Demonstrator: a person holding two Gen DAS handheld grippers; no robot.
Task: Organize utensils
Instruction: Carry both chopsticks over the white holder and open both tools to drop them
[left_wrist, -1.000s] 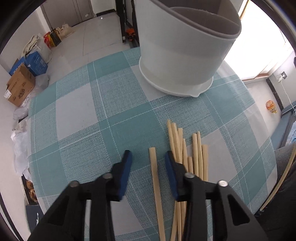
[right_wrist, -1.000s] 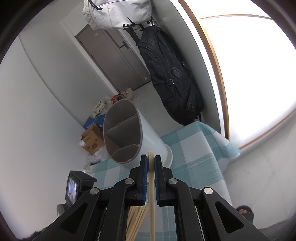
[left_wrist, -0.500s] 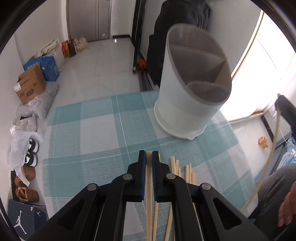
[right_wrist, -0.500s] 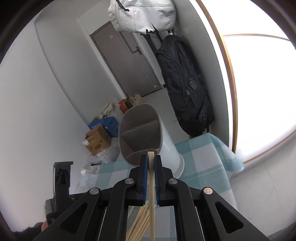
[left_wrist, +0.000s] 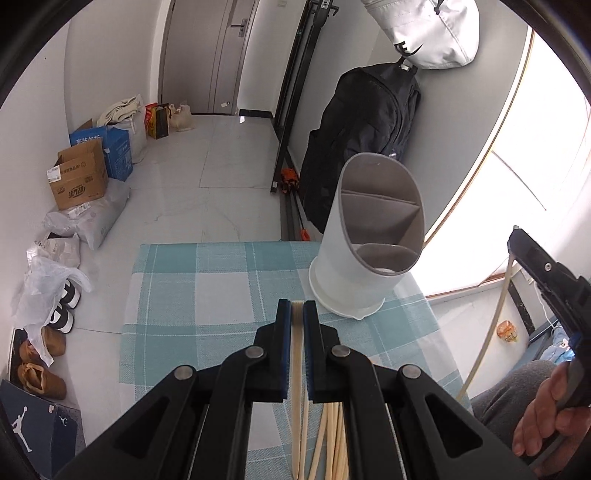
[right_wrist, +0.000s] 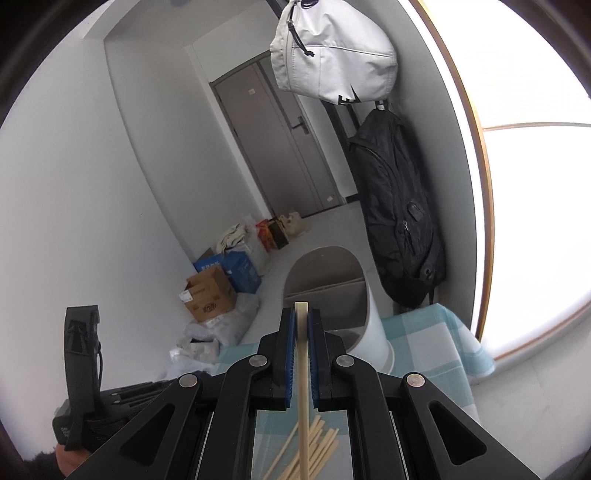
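Currently, one pale chopstick is held in each of two black tongs above a counter (left_wrist: 173, 291) covered in a teal-and-white check cloth. The left tongs (left_wrist: 297, 314) are closed to a narrow gap on a chopstick (left_wrist: 296, 369) that runs back between the blue pads. The right tongs (right_wrist: 301, 321) are likewise pinched on a second chopstick (right_wrist: 303, 369), whose square tip stands just past the fingertips. A white utensil holder (left_wrist: 364, 243) with a grey divided interior stands on the counter at about one o'clock in the left view, its slanted mouth turned toward the tongs. More loose chopsticks (right_wrist: 314, 446) lie fanned on the cloth below, at six o'clock in both views.

The step in hand is judged to be the dropping of each stick into the holder. It would be done well if one stick were carried over at a time, tipped near upright, aimed into a single compartment, and released only once its lower end is inside the rim. Pressure on the holder's wall should be avoided, since it may tip.
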